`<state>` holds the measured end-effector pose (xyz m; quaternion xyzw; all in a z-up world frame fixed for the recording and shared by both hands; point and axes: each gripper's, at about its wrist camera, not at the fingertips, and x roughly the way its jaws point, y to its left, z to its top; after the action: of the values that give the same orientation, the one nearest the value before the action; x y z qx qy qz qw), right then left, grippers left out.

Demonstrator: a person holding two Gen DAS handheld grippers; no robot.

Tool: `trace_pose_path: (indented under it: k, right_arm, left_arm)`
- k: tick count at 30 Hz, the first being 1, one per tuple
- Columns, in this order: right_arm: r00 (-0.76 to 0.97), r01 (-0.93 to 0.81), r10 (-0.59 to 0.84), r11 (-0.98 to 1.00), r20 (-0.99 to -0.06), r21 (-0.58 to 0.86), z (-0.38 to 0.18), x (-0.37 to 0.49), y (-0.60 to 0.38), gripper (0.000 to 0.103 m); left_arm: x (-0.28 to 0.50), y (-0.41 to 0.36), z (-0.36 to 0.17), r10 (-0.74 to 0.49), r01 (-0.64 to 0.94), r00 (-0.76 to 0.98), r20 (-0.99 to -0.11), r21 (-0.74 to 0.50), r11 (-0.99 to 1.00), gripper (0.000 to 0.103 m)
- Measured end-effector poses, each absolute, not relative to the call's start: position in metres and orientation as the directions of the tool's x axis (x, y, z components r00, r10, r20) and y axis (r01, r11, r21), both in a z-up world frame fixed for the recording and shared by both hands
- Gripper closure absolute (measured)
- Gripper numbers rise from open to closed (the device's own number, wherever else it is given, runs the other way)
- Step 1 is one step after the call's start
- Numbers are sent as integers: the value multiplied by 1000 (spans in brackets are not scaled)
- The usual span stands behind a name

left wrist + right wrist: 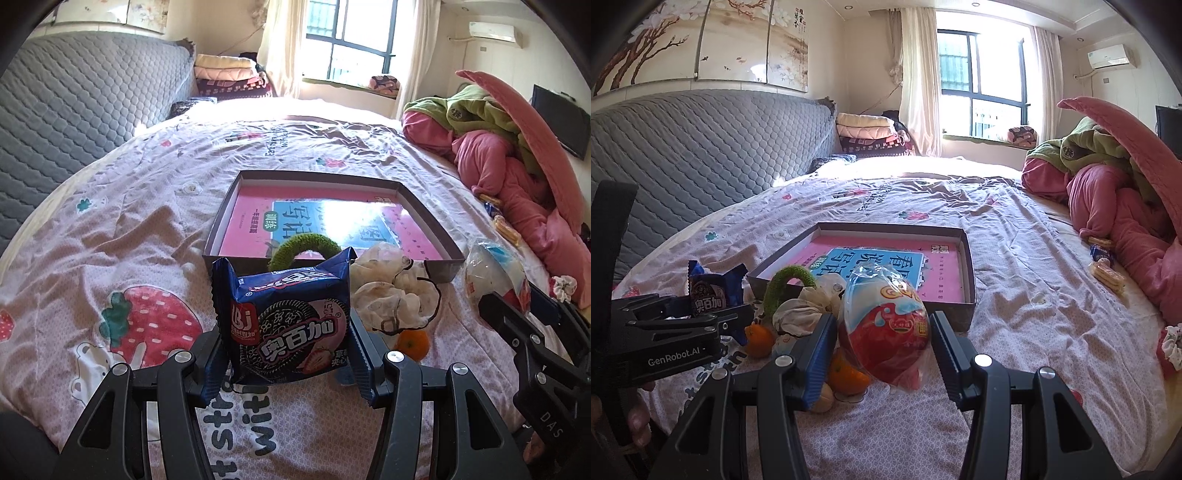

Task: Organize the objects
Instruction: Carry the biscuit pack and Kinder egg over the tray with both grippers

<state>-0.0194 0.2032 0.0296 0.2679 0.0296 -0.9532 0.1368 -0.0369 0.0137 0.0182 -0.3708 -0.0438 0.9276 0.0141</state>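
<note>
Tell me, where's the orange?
The orange lies on the bed, just right of the cookie pack, below the scrunchie.

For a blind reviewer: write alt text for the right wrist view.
The right gripper holds a plastic-wrapped toy egg in its jaws above a bed. Behind it lies a shallow box with a pink book inside; oranges lie below.

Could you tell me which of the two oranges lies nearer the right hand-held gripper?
The orange beside its left finger; the other orange sits further left, by the left hand-held gripper.
</note>
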Motion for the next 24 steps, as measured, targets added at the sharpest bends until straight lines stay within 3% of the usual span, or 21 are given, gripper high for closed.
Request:
trace_pose_path:
  k: [24]
  right_arm:
    - [-852, 260, -216, -965, -477, -27, 44, -60, 197, 51]
  left_arm:
    - [-89, 14, 33, 91, -34, -755, -649, -99, -994, 44]
